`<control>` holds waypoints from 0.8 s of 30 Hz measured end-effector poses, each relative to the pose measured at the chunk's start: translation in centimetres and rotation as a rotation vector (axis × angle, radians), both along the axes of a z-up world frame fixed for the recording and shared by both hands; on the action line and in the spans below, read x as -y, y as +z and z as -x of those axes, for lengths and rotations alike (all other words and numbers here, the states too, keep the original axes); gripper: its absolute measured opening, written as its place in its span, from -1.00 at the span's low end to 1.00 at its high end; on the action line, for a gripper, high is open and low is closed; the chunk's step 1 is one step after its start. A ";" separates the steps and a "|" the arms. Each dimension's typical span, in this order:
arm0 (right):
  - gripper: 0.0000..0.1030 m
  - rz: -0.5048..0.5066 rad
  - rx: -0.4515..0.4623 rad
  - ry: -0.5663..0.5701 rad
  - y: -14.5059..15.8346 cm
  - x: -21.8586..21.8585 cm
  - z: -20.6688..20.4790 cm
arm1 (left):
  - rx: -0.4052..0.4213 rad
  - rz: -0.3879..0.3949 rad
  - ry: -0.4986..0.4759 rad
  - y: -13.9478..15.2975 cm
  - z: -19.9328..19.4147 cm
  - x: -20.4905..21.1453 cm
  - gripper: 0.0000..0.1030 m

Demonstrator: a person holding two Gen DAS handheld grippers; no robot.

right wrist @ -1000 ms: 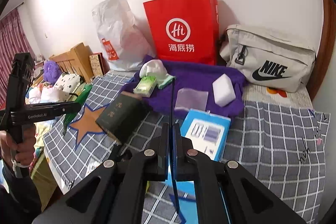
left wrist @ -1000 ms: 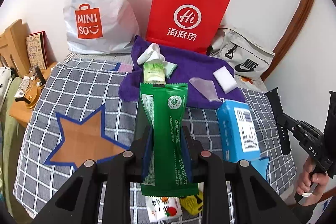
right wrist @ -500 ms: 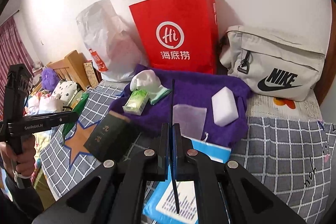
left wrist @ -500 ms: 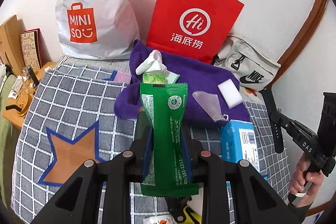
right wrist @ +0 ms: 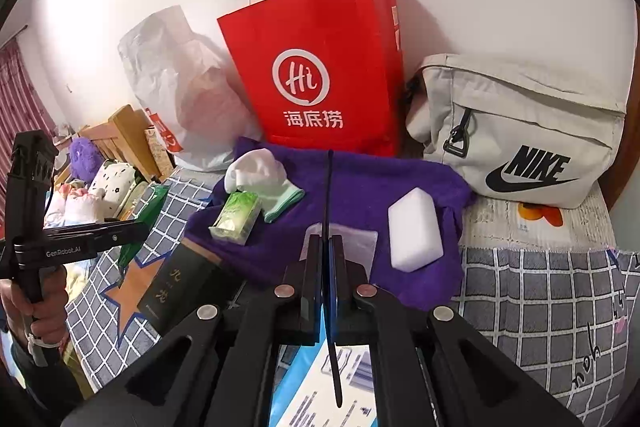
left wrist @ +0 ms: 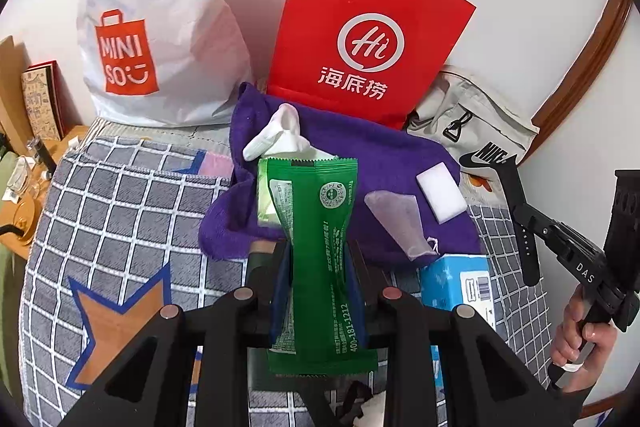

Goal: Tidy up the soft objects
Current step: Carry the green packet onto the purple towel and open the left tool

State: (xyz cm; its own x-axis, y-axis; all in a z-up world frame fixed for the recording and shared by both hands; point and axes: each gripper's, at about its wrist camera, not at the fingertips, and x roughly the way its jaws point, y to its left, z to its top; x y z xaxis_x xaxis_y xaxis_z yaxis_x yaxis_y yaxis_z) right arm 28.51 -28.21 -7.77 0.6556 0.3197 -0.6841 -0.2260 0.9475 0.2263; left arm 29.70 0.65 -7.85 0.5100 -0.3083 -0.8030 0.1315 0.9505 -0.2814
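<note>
My left gripper (left wrist: 318, 267) is shut on a green snack packet (left wrist: 316, 247) and holds it above the near edge of the purple towel (left wrist: 384, 155). My right gripper (right wrist: 329, 259) is shut on a thin black watch strap (right wrist: 330, 227), seen edge-on; the strap also shows in the left wrist view (left wrist: 520, 215). On the towel (right wrist: 360, 179) lie a white sponge (right wrist: 416, 229), a green tissue pack (right wrist: 236, 217), a white and mint cloth (right wrist: 264, 179) and a clear pouch (right wrist: 356, 239).
A red paper bag (right wrist: 320, 67), a white Miniso bag (left wrist: 156, 23) and a grey Nike bag (right wrist: 520, 131) stand against the wall. A dark box (right wrist: 180, 287) and a blue box (left wrist: 456, 283) lie on the checked bedcover (right wrist: 540, 299). A wooden bedside stand (left wrist: 24, 195) is at the left.
Both grippers have moved forward toward the purple towel, which now looks larger and nearer. The packet and the strap stay held.
</note>
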 end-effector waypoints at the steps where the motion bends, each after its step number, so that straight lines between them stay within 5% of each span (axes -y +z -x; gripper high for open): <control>1: -0.94 0.000 0.000 -0.002 0.0 0.1 -0.2 | 0.001 -0.001 -0.002 0.0 -0.2 0.1 -0.51; 24: -0.94 0.009 -0.019 0.017 -1.4 -0.2 -4.6 | -0.020 -0.006 -0.018 -1.1 -5.5 1.3 -0.50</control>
State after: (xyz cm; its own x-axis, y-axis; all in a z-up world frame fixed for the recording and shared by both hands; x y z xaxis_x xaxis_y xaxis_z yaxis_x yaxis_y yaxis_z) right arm 33.09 -27.97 -9.17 0.6373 0.3245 -0.6990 -0.2380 0.9456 0.2220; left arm 35.24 -0.69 -8.97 0.4884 -0.3127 -0.8146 0.1427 0.9496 -0.2789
